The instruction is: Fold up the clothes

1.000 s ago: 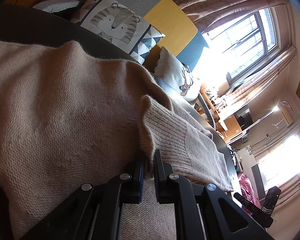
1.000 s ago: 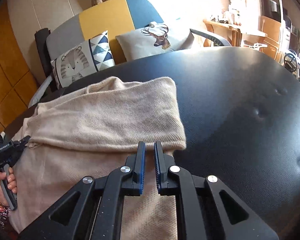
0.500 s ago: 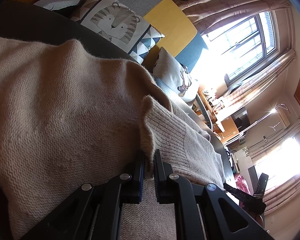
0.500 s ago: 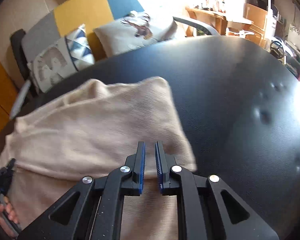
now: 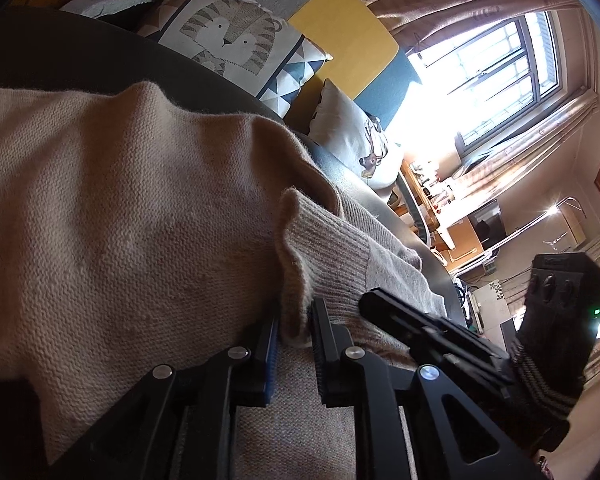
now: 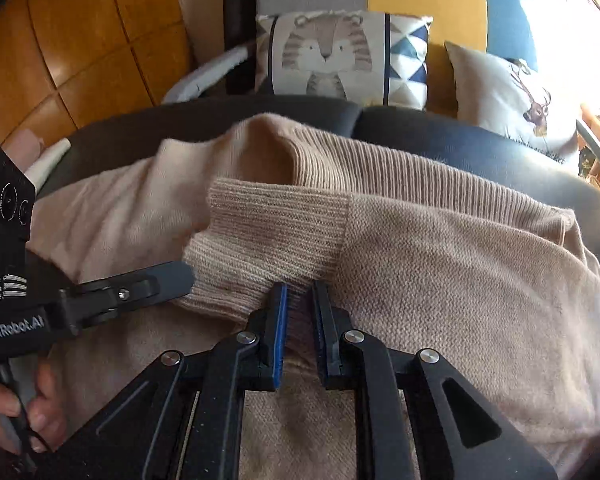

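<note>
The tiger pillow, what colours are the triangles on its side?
The triangles on the tiger pillow are dark blue, lighter blue and white. The right wrist view shows them best.

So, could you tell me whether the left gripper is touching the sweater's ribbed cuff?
Touching: in the left wrist view the left gripper, opening, has the ribbed cuff between its fingers.

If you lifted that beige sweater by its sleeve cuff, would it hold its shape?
Probably not: the sweater already lies in soft folds, so it should droop. The ribbed cuff looks stretchy. Its fuzzy knit probably grips rather than slips.
</note>
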